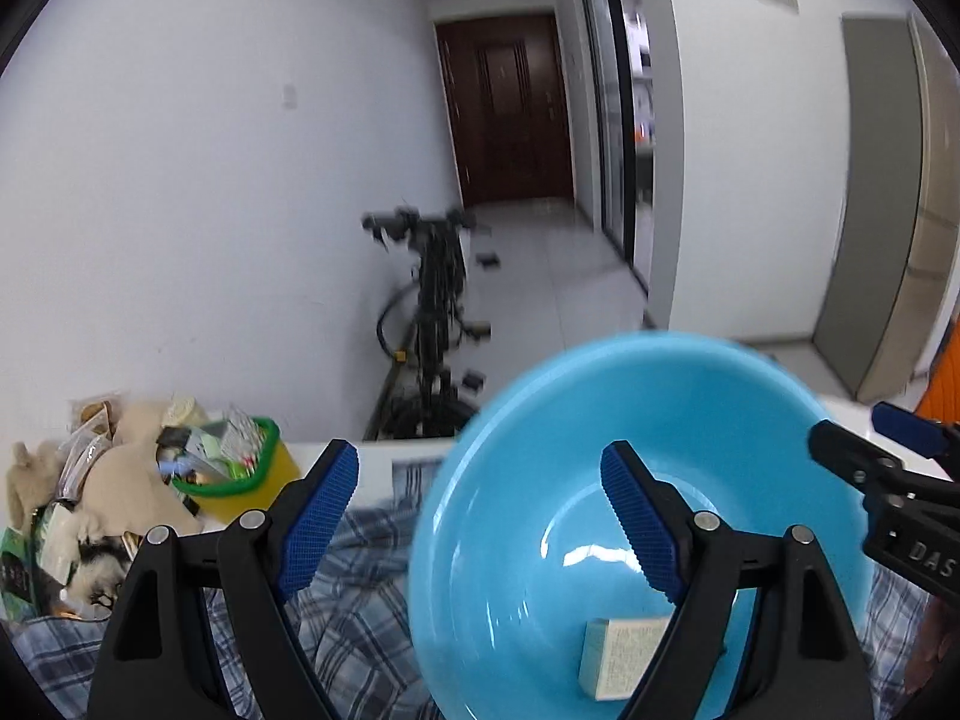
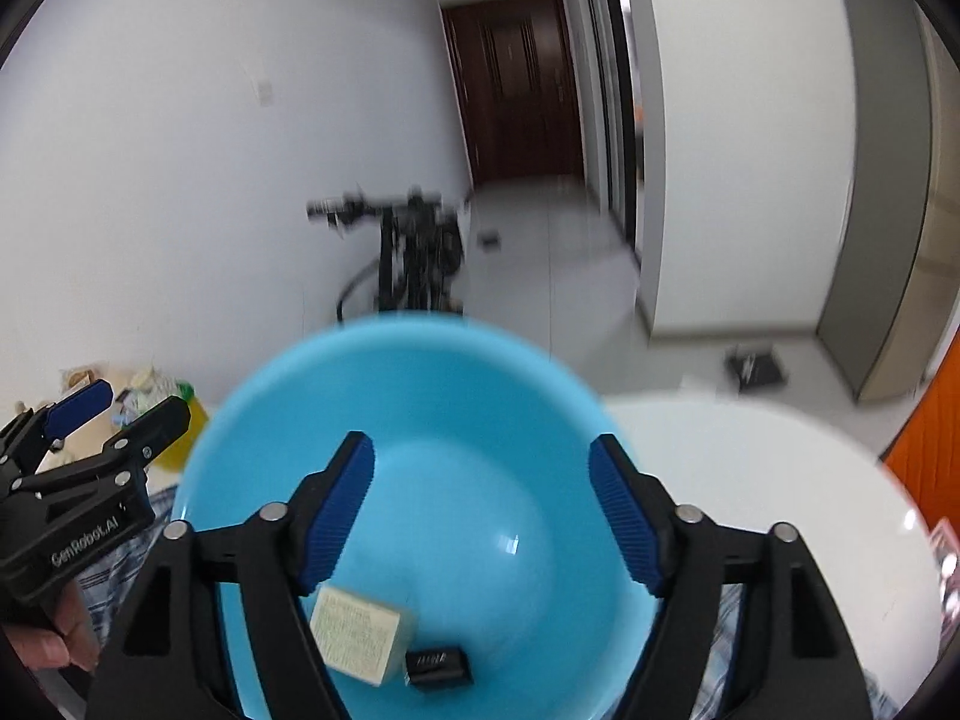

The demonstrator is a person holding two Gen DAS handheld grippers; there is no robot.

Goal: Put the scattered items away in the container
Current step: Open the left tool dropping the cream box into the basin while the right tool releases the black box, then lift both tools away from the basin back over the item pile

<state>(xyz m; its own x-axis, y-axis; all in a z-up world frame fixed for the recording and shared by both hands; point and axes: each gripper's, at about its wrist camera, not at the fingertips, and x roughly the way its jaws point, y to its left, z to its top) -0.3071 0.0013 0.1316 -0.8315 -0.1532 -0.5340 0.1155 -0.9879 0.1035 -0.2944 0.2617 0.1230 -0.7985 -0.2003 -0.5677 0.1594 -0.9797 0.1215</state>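
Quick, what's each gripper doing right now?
Left gripper: open, holding nothing.
Right gripper: open, holding nothing, above the blue bowl.

Two close wrist views, both over the blue bowl [image 1: 660, 450].

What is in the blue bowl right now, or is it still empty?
Not empty. The blue bowl holds a pale printed box and a small black item beside it, near the bowl's close side.
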